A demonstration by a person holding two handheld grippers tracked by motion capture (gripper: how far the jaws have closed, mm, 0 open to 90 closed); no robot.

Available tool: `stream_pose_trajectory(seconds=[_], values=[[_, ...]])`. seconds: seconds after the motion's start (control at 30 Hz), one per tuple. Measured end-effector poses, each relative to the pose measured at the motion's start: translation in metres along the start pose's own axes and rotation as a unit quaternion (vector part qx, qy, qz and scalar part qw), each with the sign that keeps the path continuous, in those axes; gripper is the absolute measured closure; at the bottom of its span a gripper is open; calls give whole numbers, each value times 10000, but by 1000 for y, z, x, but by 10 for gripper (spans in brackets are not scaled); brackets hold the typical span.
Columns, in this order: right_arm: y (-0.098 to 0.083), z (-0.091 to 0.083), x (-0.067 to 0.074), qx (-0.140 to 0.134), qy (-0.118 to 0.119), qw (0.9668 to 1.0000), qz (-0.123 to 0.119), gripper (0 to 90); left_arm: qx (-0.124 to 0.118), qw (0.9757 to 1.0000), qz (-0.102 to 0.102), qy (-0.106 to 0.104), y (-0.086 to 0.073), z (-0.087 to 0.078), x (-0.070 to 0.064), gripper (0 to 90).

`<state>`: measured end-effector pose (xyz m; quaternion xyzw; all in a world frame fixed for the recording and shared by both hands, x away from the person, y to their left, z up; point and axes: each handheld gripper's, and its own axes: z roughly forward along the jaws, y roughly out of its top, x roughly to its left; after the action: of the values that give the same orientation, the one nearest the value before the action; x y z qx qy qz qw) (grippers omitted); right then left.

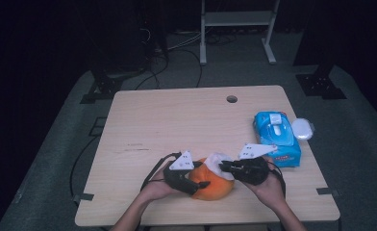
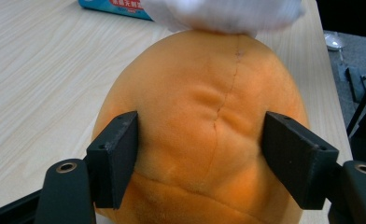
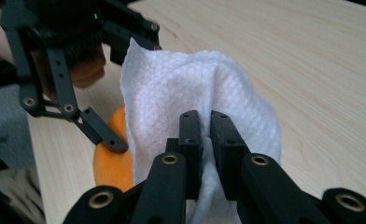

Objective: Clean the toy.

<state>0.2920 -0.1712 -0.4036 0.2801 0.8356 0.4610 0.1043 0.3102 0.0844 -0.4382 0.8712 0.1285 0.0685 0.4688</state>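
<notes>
Beside the blue wipes pack (image 1: 277,138), one of its kind: one orange plush toy (image 1: 213,185), one white wipe (image 1: 219,162), one round lid (image 1: 302,128), two grippers.

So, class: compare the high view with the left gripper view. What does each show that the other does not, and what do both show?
High view alone: the whole table with its round hole, the white lid beside the blue wipe pack, the person's forearms, and the right hand-held gripper shut on the white wipe.

Left gripper view alone: the seam down the orange plush toy, and the left hand-held gripper pressing dents into its sides.

Both: the toy, the wipe lying on it, the wipe pack, the tabletop.
</notes>
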Motion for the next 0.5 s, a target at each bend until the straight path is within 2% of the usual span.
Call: stream_pose_trajectory(seconds=[0.07,0.17,0.23,0.27,0.33,0.43,0.5], values=[[-6,1,-3,62,51,9999,94,830,-19,10000,6,-33,-1,1,0,282],[-12,-4,-10,193,6,9995,234,830,27,10000,77,-3,2,2,-3,282],[-11,-10,-9,45,15,9996,282,829,45,9999,96,-16,3,2,-4,280],[-7,-11,-5,-50,77,9996,256,830,60,9999,107,-20,4,2,-4,280],[2,-8,4,-102,120,9999,54,829,46,10000,83,-9,4,2,-5,279],[2,4,11,180,23,9995,-241,829,22,10000,42,-75,5,1,-4,260],[-2,6,12,249,20,9993,-265,831,-30,9998,-102,-183,9,-2,-1,197]])
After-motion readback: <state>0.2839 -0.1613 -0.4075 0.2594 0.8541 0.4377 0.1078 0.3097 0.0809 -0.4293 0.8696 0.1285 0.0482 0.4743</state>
